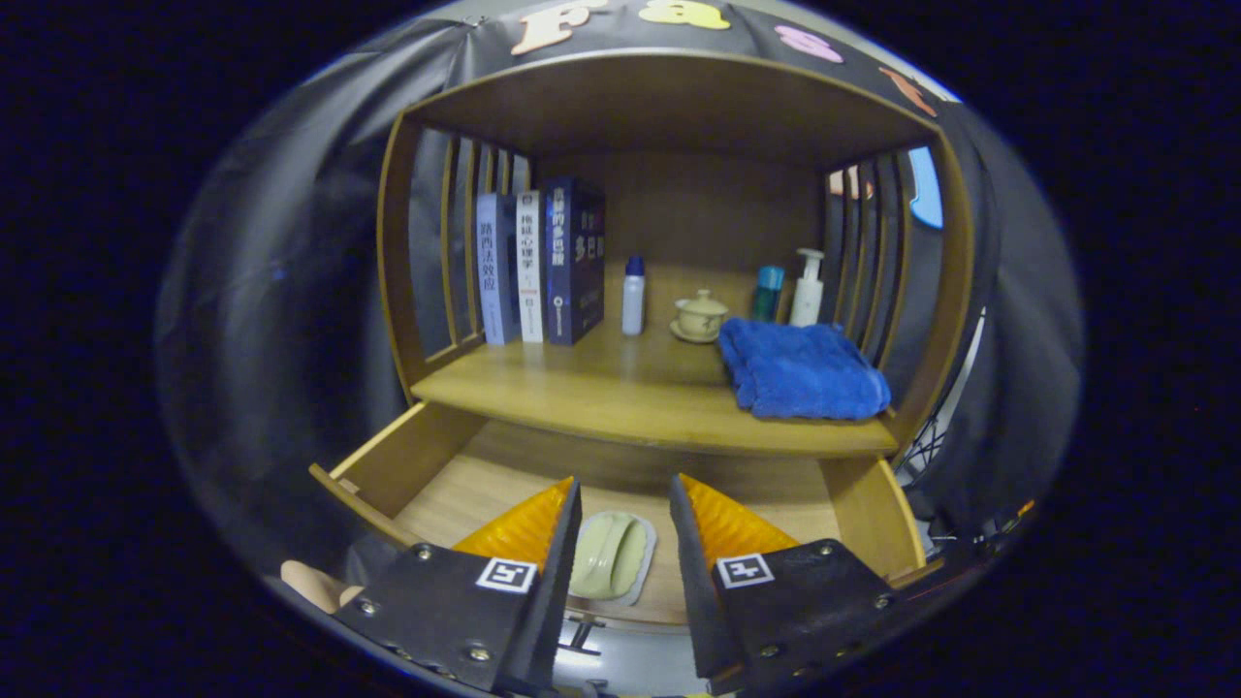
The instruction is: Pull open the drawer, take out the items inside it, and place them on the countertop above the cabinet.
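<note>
The wooden drawer (pixel 407 463) stands pulled out beneath the cabinet's countertop (pixel 620 397), and the tongs (pixel 625 509) hang over it, spread wide and holding nothing. Between their orange-ribbed fingers (pixel 528 528), near the drawer's front edge and about midway along it, lies the one item in sight: a pale green, oval, lidded dish (pixel 611 555) with a raised ridge down its top. It looks hard and smooth, likely light and likely slippery, and it may be breakable if dropped; whether the top lifts off cannot be told. The surest hold appears to be across its narrow width, one finger on each long side, low enough to catch the body. On the countertop, free room lies toward the front edge, left of a folded blue towel (pixel 803 370).
</note>
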Available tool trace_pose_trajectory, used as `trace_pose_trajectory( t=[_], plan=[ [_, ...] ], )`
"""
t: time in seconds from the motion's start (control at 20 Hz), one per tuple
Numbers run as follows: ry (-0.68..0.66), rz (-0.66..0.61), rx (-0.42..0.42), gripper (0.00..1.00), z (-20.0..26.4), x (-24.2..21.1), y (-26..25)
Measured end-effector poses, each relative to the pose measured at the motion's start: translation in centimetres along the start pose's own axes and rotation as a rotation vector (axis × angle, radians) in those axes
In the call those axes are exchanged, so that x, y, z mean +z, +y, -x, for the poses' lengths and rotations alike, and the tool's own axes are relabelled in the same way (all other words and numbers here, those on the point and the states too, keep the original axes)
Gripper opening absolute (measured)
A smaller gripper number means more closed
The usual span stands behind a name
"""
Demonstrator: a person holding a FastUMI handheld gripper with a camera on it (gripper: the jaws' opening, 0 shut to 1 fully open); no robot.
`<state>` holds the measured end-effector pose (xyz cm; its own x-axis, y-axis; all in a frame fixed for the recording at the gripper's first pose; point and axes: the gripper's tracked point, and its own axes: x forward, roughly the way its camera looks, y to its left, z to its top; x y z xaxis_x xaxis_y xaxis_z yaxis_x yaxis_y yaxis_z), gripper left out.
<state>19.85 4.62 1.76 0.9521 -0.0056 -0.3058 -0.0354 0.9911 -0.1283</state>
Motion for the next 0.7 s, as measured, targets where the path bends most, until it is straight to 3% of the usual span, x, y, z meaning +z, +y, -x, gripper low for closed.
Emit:
trace_pose_trajectory(
  t=[0.35,0.7],
  plan=[
    [0.208,0.001,0.019,0.54,-5.1,-4.1,0.7],
    [0.326,0.014,-0.029,0.54,-9.0,-7.6,0.8]
  ],
)
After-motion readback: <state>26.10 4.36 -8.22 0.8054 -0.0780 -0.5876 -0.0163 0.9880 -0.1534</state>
